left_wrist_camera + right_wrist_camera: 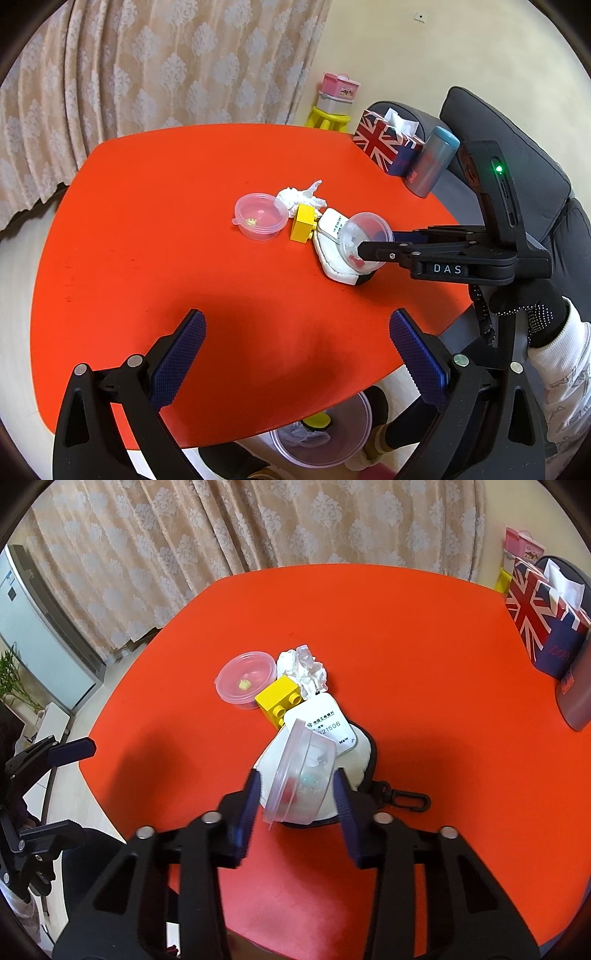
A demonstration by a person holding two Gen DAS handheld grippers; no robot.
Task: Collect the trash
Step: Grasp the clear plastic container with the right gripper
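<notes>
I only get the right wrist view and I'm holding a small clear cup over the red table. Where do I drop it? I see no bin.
Observer: The left wrist view shows a clear bin on the floor, partly under the near edge of the table.
Operator: Is anything in it already?
Observer: Yes, a crumpled white tissue and a yellow item that I cannot identify.
Operator: Is the other gripper free to help?
Observer: The left gripper is open over the near part of the table, with nothing between its pads.
</notes>
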